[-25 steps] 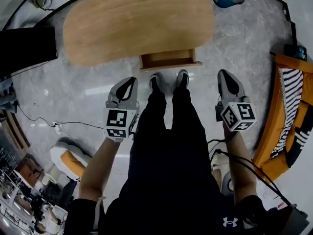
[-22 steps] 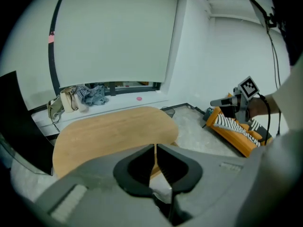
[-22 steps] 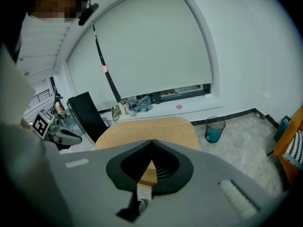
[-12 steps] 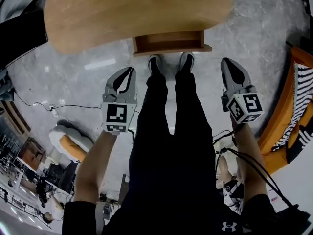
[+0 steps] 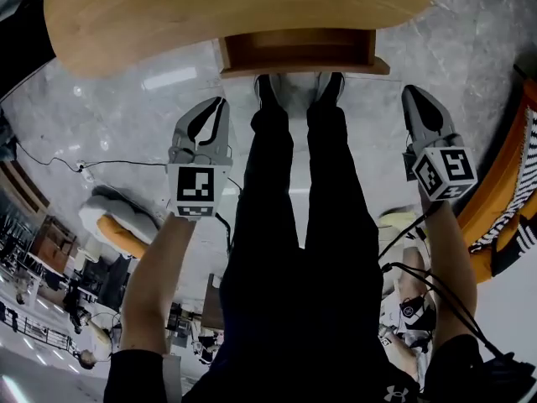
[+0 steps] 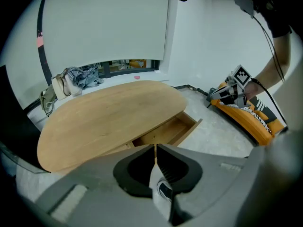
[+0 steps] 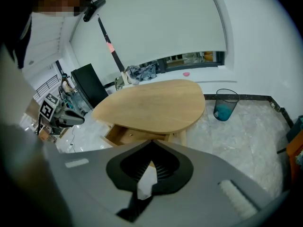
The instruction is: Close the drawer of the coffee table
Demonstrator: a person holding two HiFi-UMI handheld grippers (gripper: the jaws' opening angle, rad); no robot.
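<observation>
Open drawer (image 5: 298,50) under the oval worktop (image 5: 210,7). Left tongs (image 5: 221,102) and right tongs (image 5: 411,91), both pressed together and empty, hang beside the person's legs (image 5: 294,208).

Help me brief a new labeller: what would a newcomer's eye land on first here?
The oval wooden coffee table fills the top of the head view, its drawer pulled open just in front of the person's shoes. On either side of the black-trousered legs, the left claw and right claw point down towards the floor, both shut and empty.
</observation>
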